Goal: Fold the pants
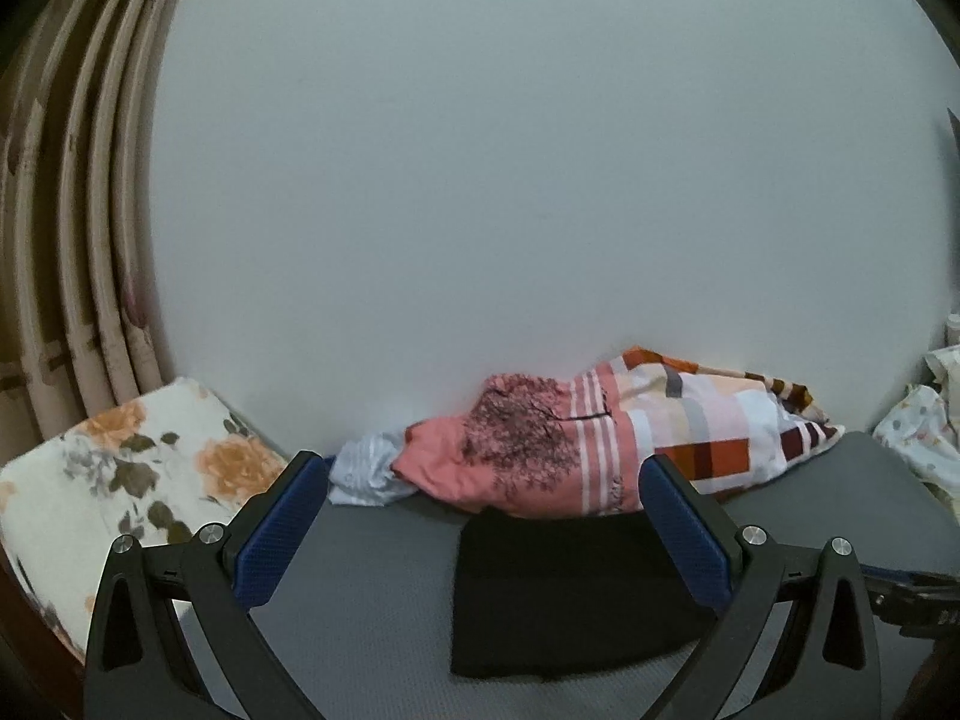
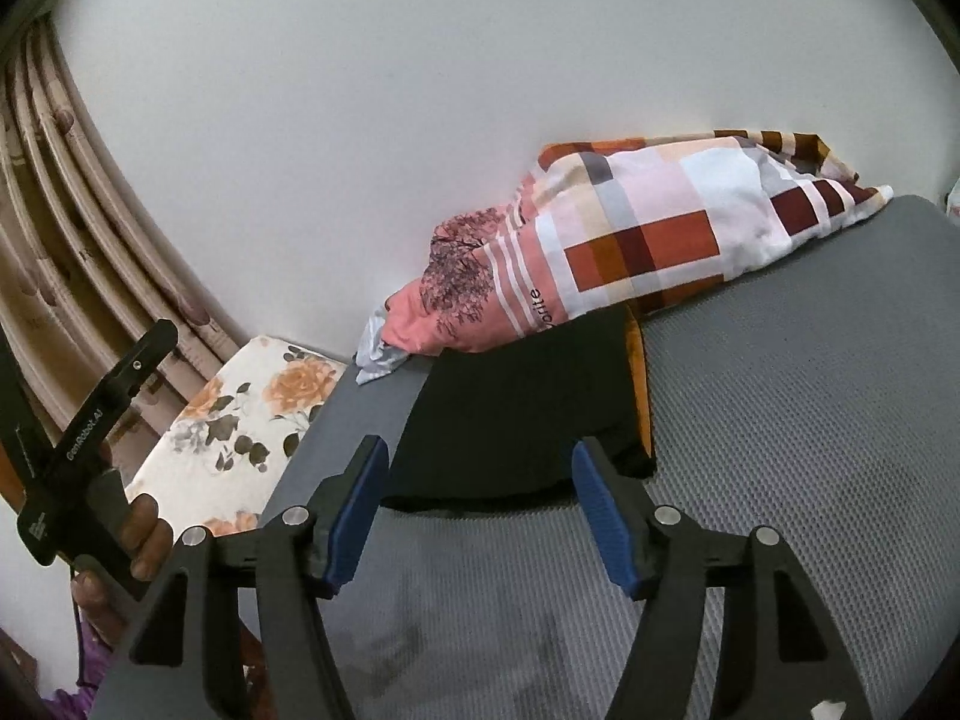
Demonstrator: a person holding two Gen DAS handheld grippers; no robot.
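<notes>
The black pants [image 1: 558,600] lie folded into a flat rectangle on the grey mat [image 1: 372,588], their far edge against a pile of cloth. In the right wrist view the pants [image 2: 516,414] lie just beyond the fingers. My left gripper [image 1: 480,474] is open and empty, held above the near part of the pants. My right gripper [image 2: 477,456] is open and empty, its blue pads either side of the pants' near edge, not touching.
A pink printed cloth [image 1: 510,450] and a checked pillow [image 1: 720,426] lie against the white wall [image 1: 480,180]. A floral cushion [image 1: 120,480] sits left, curtains [image 1: 72,240] behind it. An orange cloth edge [image 2: 639,384] shows beside the pants. My left hand and handle [image 2: 90,456] appear at left.
</notes>
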